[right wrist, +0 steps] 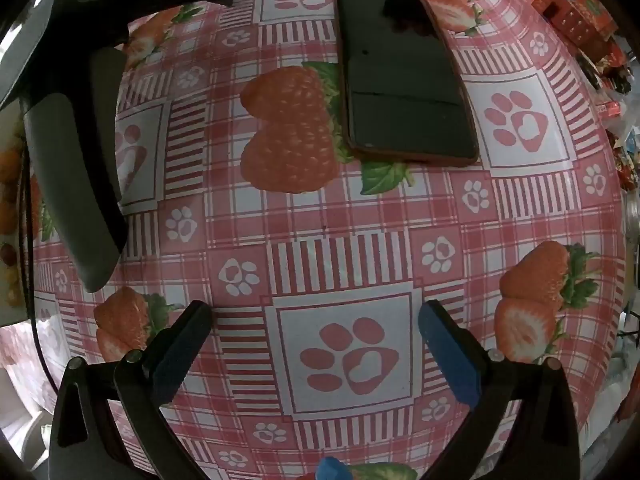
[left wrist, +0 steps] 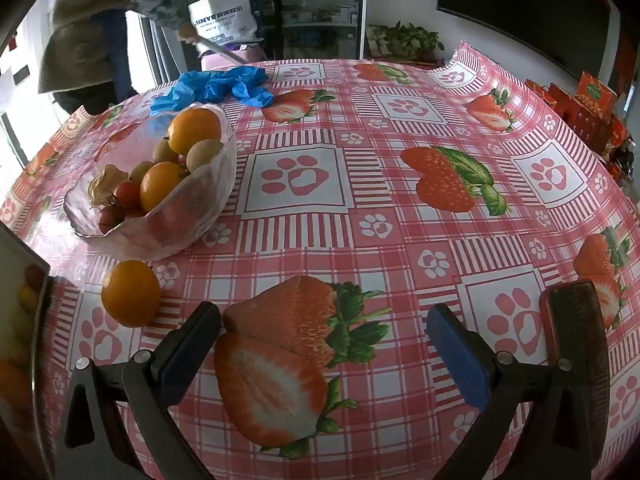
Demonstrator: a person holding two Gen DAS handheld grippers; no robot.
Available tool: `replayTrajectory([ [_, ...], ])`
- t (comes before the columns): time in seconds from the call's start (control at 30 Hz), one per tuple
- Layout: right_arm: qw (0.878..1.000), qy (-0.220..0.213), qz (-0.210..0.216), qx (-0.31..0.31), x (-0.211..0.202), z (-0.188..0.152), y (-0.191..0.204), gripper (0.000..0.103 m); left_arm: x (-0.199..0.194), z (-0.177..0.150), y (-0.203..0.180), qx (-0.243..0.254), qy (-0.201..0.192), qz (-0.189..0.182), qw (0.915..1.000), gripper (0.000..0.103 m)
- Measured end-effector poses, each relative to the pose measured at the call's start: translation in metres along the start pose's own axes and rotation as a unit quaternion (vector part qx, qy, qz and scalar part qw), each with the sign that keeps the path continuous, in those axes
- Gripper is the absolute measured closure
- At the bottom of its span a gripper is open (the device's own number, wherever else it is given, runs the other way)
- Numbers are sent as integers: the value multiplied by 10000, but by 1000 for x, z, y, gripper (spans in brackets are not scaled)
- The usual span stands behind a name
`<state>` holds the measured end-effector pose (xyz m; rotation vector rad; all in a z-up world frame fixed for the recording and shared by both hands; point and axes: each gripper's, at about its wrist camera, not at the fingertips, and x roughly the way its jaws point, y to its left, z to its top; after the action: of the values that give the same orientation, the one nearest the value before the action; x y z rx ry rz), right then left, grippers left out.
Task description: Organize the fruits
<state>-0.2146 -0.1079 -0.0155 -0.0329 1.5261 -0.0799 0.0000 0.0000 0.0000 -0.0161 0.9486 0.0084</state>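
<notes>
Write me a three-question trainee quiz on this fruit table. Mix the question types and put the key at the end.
1. True or false: the loose orange on the tablecloth lies inside the glass bowl.
2. Multiple choice: what lies on the cloth ahead of the right gripper? A) a dark phone B) a knife C) a plate
3. Fill in: the crumpled gloves beyond the bowl are ____ in colour.

Key:
1. False. It sits on the cloth just outside the bowl, on the side nearer the left gripper, whose jaws are open and empty.
2. A
3. Blue
</notes>
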Motion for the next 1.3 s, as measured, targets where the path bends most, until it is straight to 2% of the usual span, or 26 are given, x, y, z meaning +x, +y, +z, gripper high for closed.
replayTrajectory([
  [1.13, 10000, -15, -66, 43, 1, 1, 3, 0, 0, 0, 0, -1, 1, 0, 10000, 0],
  [1.3, 10000, -60, 35, 60, 1, 1, 2, 0, 0, 0, 0, -1, 1, 0, 10000, 0],
])
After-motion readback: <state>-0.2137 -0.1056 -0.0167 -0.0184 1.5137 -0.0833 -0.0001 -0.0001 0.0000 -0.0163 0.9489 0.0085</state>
